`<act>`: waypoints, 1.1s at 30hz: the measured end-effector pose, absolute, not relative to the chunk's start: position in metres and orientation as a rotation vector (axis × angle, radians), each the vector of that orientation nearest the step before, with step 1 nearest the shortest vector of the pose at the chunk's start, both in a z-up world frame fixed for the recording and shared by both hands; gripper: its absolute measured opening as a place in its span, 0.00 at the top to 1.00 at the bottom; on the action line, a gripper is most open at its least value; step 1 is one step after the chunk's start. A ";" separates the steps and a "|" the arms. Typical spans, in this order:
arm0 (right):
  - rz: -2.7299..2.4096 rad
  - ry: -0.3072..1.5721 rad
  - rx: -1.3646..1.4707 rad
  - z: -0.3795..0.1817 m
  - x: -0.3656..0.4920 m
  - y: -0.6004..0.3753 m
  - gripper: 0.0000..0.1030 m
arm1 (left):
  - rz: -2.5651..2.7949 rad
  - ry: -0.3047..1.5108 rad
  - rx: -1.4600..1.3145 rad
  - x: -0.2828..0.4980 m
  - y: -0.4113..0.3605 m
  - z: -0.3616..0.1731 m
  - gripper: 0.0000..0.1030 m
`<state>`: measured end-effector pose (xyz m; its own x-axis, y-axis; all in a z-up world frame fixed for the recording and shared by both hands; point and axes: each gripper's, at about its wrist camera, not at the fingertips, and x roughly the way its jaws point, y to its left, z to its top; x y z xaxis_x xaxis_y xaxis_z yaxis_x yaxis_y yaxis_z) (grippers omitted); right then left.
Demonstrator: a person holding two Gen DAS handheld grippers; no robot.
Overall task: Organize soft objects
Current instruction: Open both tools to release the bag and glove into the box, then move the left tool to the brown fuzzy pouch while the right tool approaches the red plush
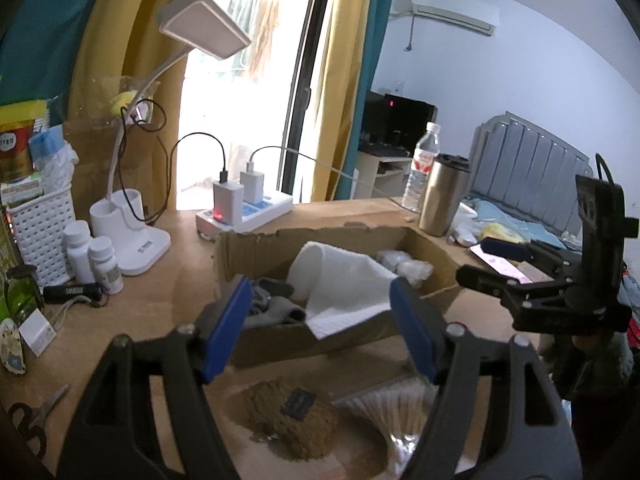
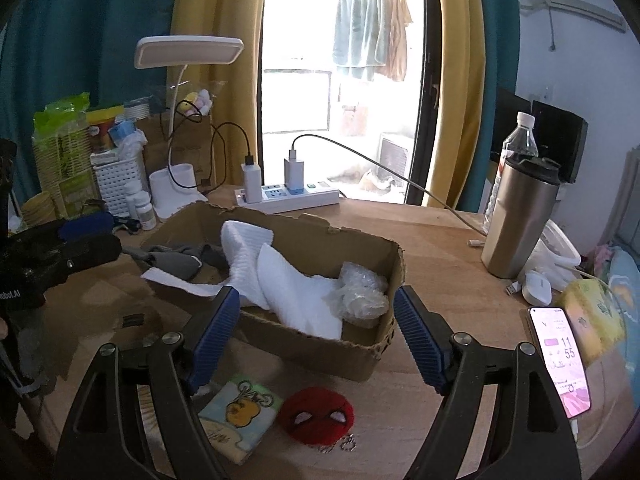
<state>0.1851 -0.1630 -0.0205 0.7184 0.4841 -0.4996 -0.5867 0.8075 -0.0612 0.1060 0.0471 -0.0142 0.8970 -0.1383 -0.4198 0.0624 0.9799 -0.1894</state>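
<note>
A torn cardboard box on the wooden desk holds a white paper towel roll, grey gloves and crumpled bubble wrap. My left gripper is open and empty, above a brown fuzzy pad and a bag of cotton swabs. My right gripper is open and empty, above a tissue pack with a yellow cartoon and a red Spider-Man plush keychain. The right gripper also shows in the left wrist view.
A desk lamp, pill bottles, white basket and scissors stand left. A power strip with chargers sits behind the box. A steel tumbler, water bottle and lit phone are right.
</note>
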 end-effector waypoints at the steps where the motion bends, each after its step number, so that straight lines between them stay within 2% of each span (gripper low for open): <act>1: 0.600 0.488 -0.221 -0.020 0.183 -0.163 0.20 | -0.107 0.446 -0.173 0.104 0.046 -0.014 0.29; 19: 0.619 0.548 -0.223 -0.038 0.160 -0.163 0.20 | -0.136 0.488 -0.165 0.086 0.026 -0.027 0.29; 33: 0.591 0.616 -0.221 -0.063 0.168 -0.173 0.20 | -0.081 0.613 -0.173 0.090 0.034 -0.059 0.29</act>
